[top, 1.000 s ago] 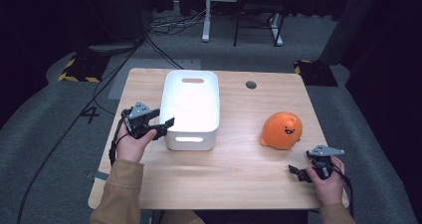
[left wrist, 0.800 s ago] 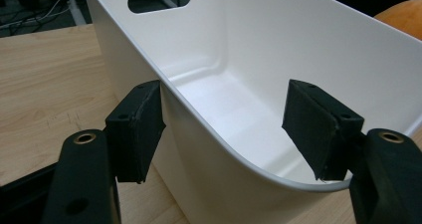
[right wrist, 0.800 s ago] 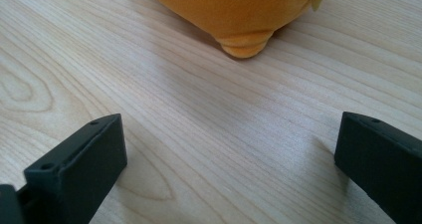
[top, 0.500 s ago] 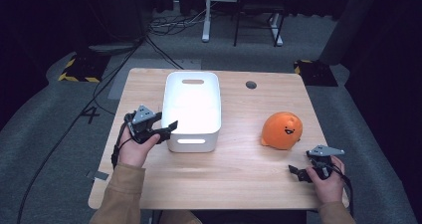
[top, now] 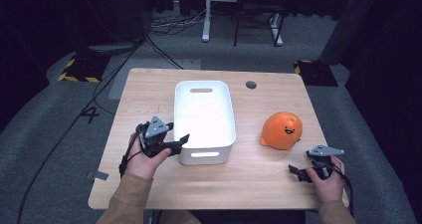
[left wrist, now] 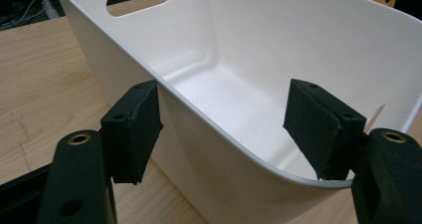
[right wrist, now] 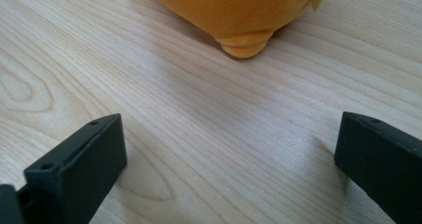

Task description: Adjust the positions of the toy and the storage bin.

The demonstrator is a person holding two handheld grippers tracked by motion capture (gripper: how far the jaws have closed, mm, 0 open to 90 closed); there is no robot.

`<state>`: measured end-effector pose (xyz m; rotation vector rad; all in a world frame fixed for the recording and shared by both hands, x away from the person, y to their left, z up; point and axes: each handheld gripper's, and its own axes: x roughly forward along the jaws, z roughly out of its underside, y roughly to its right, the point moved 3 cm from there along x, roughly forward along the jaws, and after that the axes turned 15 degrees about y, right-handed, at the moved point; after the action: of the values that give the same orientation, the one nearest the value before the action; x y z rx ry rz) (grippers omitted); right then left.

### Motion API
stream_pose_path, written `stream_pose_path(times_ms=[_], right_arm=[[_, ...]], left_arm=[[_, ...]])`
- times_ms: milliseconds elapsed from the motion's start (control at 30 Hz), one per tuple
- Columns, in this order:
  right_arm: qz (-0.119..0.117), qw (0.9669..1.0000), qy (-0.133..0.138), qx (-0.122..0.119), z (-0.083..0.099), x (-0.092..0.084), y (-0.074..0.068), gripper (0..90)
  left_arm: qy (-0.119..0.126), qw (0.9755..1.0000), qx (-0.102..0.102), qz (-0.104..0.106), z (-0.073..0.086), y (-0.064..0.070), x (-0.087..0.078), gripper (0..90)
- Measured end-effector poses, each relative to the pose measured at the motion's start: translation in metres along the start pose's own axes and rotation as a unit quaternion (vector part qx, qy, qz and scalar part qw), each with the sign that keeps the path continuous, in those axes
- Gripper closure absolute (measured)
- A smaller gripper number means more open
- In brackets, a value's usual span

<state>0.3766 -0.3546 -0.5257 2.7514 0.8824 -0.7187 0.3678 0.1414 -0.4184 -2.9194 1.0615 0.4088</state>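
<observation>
High view: the white bin [top: 219,152] sat nearer the person's edge of the bench [top: 149,94] and a little further right than a second before, and the left claw [top: 181,142] had travelled with it at its near left corner. I read this as a drag in progress, bringing the bin closer. The orange plush toy [top: 281,130] lay right of the bin and apart from it. The right claw [top: 293,170] rested near the bench edge just short of the toy, with nothing in it. A round cable port [top: 251,84] lay behind the bin. Nothing blocked the bin's path. Left gripper view: the left claw [left wrist: 224,129] straddled the corner wall of the bin [left wrist: 278,50], one jaw outside and one inside. The jaws had just eased open slightly, but the wall remained between them and the grip looked kept. The bin was empty. Right gripper view: the right claw [right wrist: 229,164] stood wide apart over bare bench [right wrist: 149,74], with the toy [right wrist: 234,10] ahead, untouched.
</observation>
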Motion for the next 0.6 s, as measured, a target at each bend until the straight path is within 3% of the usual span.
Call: stream_pose_path(times_ms=[267, 367, 400, 600], right_arm=[[0.000, 1.0000, 0.000, 0.001, 0.000, 0.000, 0.000, 0.2], [0.000, 1.0000, 0.000, 0.000, 0.000, 0.000, 0.000, 0.2], [0.000, 1.0000, 0.000, 0.001, 0.000, 0.000, 0.000, 0.2], [-0.003, 1.0000, 0.001, -0.001, 0.000, 0.001, 0.000, 0.2]], left_arm=[[-0.002, 0.9995, 0.010, 0.031, 0.003, 0.031, 0.000, 28.5], [-0.002, 0.9994, 0.000, 0.035, 0.005, 0.044, 0.000, 26.3], [-0.004, 0.9994, 0.010, 0.032, 0.005, 0.046, 0.000, 25.8], [-0.008, 0.9996, 0.010, 0.027, 0.006, 0.062, -0.003, 25.1]])
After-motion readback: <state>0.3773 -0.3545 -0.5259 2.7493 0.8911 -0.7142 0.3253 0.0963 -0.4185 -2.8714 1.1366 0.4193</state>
